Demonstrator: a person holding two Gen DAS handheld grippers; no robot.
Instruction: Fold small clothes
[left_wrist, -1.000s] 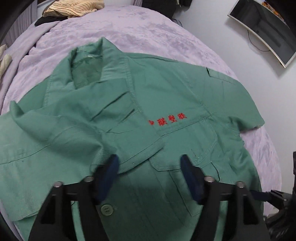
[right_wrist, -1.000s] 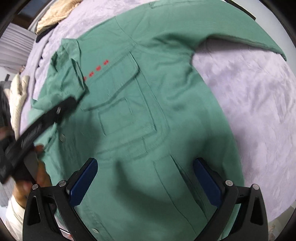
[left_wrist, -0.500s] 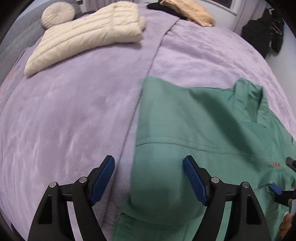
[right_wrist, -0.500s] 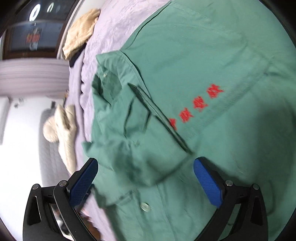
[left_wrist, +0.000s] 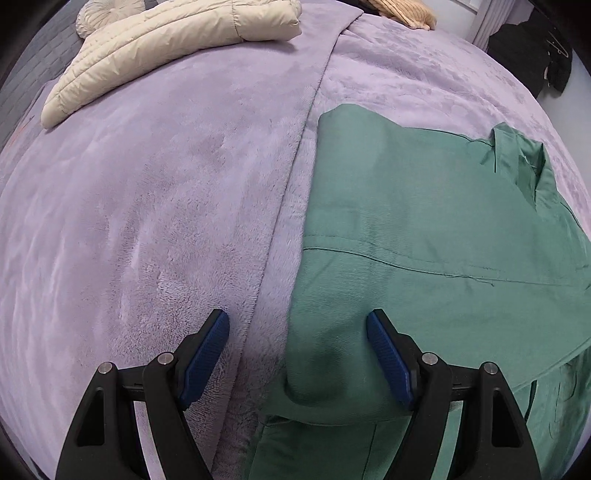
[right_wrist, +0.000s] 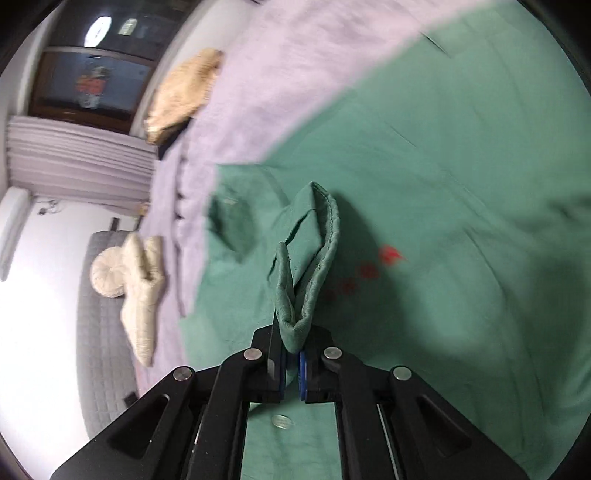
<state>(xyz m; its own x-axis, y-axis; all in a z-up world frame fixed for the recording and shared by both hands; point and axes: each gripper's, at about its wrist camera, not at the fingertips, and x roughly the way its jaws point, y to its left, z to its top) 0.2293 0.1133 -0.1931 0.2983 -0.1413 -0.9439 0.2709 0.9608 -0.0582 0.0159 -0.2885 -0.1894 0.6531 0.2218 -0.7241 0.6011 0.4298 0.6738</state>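
Observation:
A green work shirt with red lettering lies spread on the purple blanket. In the left wrist view my left gripper points down, open, astride the sleeve's outer edge. One of its pads hangs over the blanket and the other over green cloth, and neither presses. My right gripper is shut on a raised fold of the shirt's stitched front edge, which stands up in a loop from the jaws. A shirt button shows just below that gripper.
A cream padded jacket and a round cushion lie at the far left of the bed. A tan garment sits at the far edge. Dark clothes hang at the right wall. Bare blanket spreads left of the shirt.
My left gripper swung from the shirt's chest out to the sleeve edge and stayed open. My right gripper moved up to the front edge and closed on a fold of it.

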